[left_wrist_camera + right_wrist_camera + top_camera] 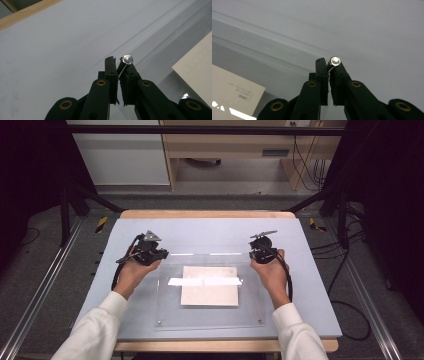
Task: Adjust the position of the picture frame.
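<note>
Two claws: left claw [161,253] pinches one small silver round-headed screw [127,59], right claw [254,253] pinches a second [335,60]. Both hover over the grey bench [310,285], near the far corners of one clear acrylic sheet [250,312] covering one beige card [210,295].

Left gripper [121,65] closed on a screw [127,59]

The shiny screw head is seen at the jaws' tips, mid-frame; a grey bench [55,50] is spread behind, a pale card [197,70] at right.
</note>
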The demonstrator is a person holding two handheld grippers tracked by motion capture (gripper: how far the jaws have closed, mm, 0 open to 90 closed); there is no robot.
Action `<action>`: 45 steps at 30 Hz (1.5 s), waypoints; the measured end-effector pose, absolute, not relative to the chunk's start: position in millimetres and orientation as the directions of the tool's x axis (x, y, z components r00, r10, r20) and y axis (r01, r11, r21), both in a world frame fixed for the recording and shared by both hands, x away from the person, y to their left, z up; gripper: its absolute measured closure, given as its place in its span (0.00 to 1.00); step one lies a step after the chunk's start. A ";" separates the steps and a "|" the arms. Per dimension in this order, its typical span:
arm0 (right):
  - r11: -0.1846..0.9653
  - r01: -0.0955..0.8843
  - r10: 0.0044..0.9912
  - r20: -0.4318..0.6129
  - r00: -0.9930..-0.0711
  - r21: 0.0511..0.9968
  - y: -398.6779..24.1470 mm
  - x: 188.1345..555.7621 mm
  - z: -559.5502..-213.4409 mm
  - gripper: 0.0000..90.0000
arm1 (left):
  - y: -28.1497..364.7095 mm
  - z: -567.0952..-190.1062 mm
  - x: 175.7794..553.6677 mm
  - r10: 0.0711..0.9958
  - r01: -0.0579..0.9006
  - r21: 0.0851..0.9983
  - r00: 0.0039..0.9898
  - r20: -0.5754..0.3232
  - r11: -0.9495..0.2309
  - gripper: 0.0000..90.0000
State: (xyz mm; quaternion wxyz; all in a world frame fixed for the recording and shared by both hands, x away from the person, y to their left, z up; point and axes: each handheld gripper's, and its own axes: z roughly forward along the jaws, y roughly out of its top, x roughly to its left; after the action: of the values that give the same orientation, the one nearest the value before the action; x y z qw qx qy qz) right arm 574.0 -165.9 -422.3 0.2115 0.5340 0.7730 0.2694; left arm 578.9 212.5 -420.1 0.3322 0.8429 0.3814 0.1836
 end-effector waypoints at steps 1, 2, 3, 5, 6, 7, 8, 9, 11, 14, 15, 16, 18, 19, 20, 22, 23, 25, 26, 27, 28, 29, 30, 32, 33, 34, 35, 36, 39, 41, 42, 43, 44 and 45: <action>0.287 0.714 0.939 -0.040 -0.342 0.639 -166.5 575.4 -425.1 0.95 | 212.3 -423.8 581.2 0.768 0.530 0.698 0.639 0.045 -0.482 0.94; 0.281 0.720 0.941 -0.033 -0.337 0.635 -166.4 577.0 -427.9 0.95 | 212.4 -427.1 583.0 0.768 0.537 0.693 0.639 0.038 -0.481 0.94; 0.282 0.721 0.941 -0.035 -0.337 0.634 -166.7 578.4 -430.1 0.95 | 212.5 -430.6 584.9 0.770 0.541 0.693 0.637 0.031 -0.476 0.94; 0.286 0.722 0.940 -0.038 -0.340 0.630 -166.2 581.0 -433.0 0.95 | 213.7 -436.1 588.4 0.771 0.552 0.685 0.637 0.023 -0.476 0.94; 0.287 0.724 0.940 -0.038 -0.340 0.627 -165.8 582.1 -434.2 0.95 | 213.8 -437.6 589.2 0.772 0.557 0.683 0.635 0.016 -0.472 0.94; 0.292 0.724 0.939 -0.042 -0.342 0.625 -165.7 582.7 -435.2 0.95 | 213.9 -439.2 590.3 0.773 0.559 0.684 0.634 0.011 -0.468 0.94; 0.287 0.727 0.941 -0.039 -0.337 0.623 -165.5 583.3 -436.7 0.95 | 213.8 -440.0 590.9 0.773 0.561 0.683 0.634 0.010 -0.468 0.94; 0.280 0.728 0.942 -0.033 -0.334 0.625 -165.6 583.5 -437.8 0.95 | 213.3 -440.5 591.0 0.774 0.560 0.682 0.634 0.013 -0.470 0.94; 0.275 0.730 0.944 -0.032 -0.328 0.626 -165.4 583.2 -439.5 0.95 | 212.9 -441.0 590.8 0.774 0.559 0.682 0.633 0.016 -0.472 0.94; 0.272 0.731 0.945 -0.030 -0.326 0.626 -165.1 580.8 -441.5 0.95 | 212.2 -442.3 589.4 0.770 0.561 0.673 0.638 0.019 -0.481 0.94; 0.274 0.732 0.944 -0.028 -0.329 0.624 -165.4 579.7 -442.0 0.95 | 212.6 -442.2 588.9 0.768 0.564 0.668 0.640 0.018 -0.485 0.94; 0.272 0.732 0.944 -0.025 -0.330 0.624 -165.5 578.7 -442.5 0.95 | 212.1 -443.3 588.0 0.772 0.564 0.673 0.636 0.016 -0.478 0.94; 0.276 0.731 0.943 -0.029 -0.332 0.624 -166.0 576.7 -443.8 0.95 | 212.1 -444.0 587.4 0.773 0.567 0.670 0.634 0.018 -0.480 0.94; 0.272 0.732 0.944 -0.026 -0.328 0.624 -166.0 576.4 -444.3 0.95 | 211.5 -445.2 587.3 0.778 0.569 0.674 0.628 0.013 -0.471 0.94; 0.268 0.734 0.945 -0.022 -0.326 0.625 -166.1 576.4 -444.7 0.95 | 211.4 -446.0 587.5 0.778 0.569 0.674 0.628 0.014 -0.472 0.94; 0.270 0.735 0.945 -0.024 -0.326 0.622 -165.8 576.4 -445.8 0.95 | 211.5 -447.1 587.9 0.779 0.573 0.670 0.627 0.012 -0.472 0.94; 0.267 0.736 0.945 -0.021 -0.326 0.622 -165.9 576.3 -446.3 0.95 | 211.2 -447.8 588.0 0.778 0.573 0.671 0.628 0.010 -0.471 0.94; 0.265 0.737 0.945 -0.017 -0.326 0.621 -166.7 575.5 -447.6 0.95 | 210.9 -448.2 588.2 0.777 0.574 0.666 0.630 0.013 -0.477 0.94; 0.266 0.736 0.945 -0.018 -0.326 0.622 -167.2 575.1 -448.4 0.95 | 210.6 -448.5 588.4 0.776 0.576 0.663 0.631 0.012 -0.478 0.94; 0.263 0.737 0.946 -0.015 -0.324 0.623 -167.6 574.7 -449.1 0.95 | 210.3 -449.4 588.7 0.776 0.576 0.664 0.631 0.010 -0.477 0.94; 0.261 0.737 0.946 -0.013 -0.324 0.624 -168.0 574.2 -449.9 0.95 | 209.6 -450.1 588.7 0.778 0.576 0.665 0.628 0.012 -0.475 0.94; 0.255 0.737 0.947 -0.008 -0.321 0.626 -168.3 573.8 -451.1 0.95 | 209.1 -450.8 588.7 0.779 0.577 0.664 0.627 0.013 -0.476 0.94; 0.258 0.735 0.946 -0.012 -0.323 0.627 -168.9 573.5 -452.1 0.95 | 209.2 -451.1 588.8 0.779 0.578 0.662 0.627 0.014 -0.477 0.94; 0.255 0.732 0.946 -0.005 -0.324 0.631 -169.6 573.1 -453.6 0.95 | 209.2 -452.3 588.7 0.781 0.582 0.663 0.624 0.007 -0.471 0.94; 0.256 0.730 0.945 -0.005 -0.327 0.633 -170.0 573.0 -454.3 0.95 | 209.2 -452.8 588.6 0.782 0.584 0.663 0.623 0.004 -0.469 0.94; 0.257 0.727 0.945 -0.009 -0.327 0.636 -169.9 572.9 -455.1 0.95 | 209.3 -453.3 588.5 0.783 0.584 0.663 0.622 0.005 -0.468 0.94; 0.256 0.726 0.945 -0.007 -0.327 0.638 -170.0 572.8 -455.6 0.95 | 209.4 -453.7 588.5 0.784 0.583 0.665 0.621 0.006 -0.467 0.94; 0.254 0.726 0.945 -0.005 -0.327 0.639 -170.1 572.7 -456.1 0.95 | 209.3 -453.7 588.4 0.785 0.583 0.665 0.620 0.006 -0.466 0.94; 0.250 0.721 0.945 -0.001 -0.327 0.646 -170.5 572.1 -456.8 0.95 | 208.9 -453.6 587.8 0.786 0.582 0.663 0.618 0.014 -0.470 0.94; 0.251 0.716 0.943 0.001 -0.331 0.651 -171.3 571.9 -457.3 0.95 | 208.8 -453.4 587.4 0.788 0.585 0.662 0.615 0.014 -0.468 0.94; 0.253 0.715 0.943 0.001 -0.334 0.652 -171.7 571.8 -457.5 0.95 | 208.7 -453.2 587.1 0.789 0.587 0.660 0.614 0.015 -0.469 0.94; 0.250 0.713 0.943 0.002 -0.333 0.655 -171.8 571.7 -457.8 0.95 | 208.7 -453.2 586.9 0.791 0.589 0.660 0.611 0.014 -0.467 0.94; 0.250 0.711 0.942 0.003 -0.335 0.657 -171.9 571.6 -458.0 0.95 | 208.6 -453.4 586.6 0.794 0.590 0.661 0.608 0.013 -0.464 0.94; 0.252 0.708 0.942 0.002 -0.337 0.660 -172.2 571.5 -458.4 0.95 | 208.2 -453.5 586.1 0.797 0.592 0.662 0.604 0.014 -0.460 0.94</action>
State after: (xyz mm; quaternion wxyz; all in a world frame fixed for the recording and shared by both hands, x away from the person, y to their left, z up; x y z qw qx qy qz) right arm 571.5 -172.2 -458.4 0.2026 0.5392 0.7647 0.2888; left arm 586.1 208.2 -453.5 0.3142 0.8386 0.4140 0.1633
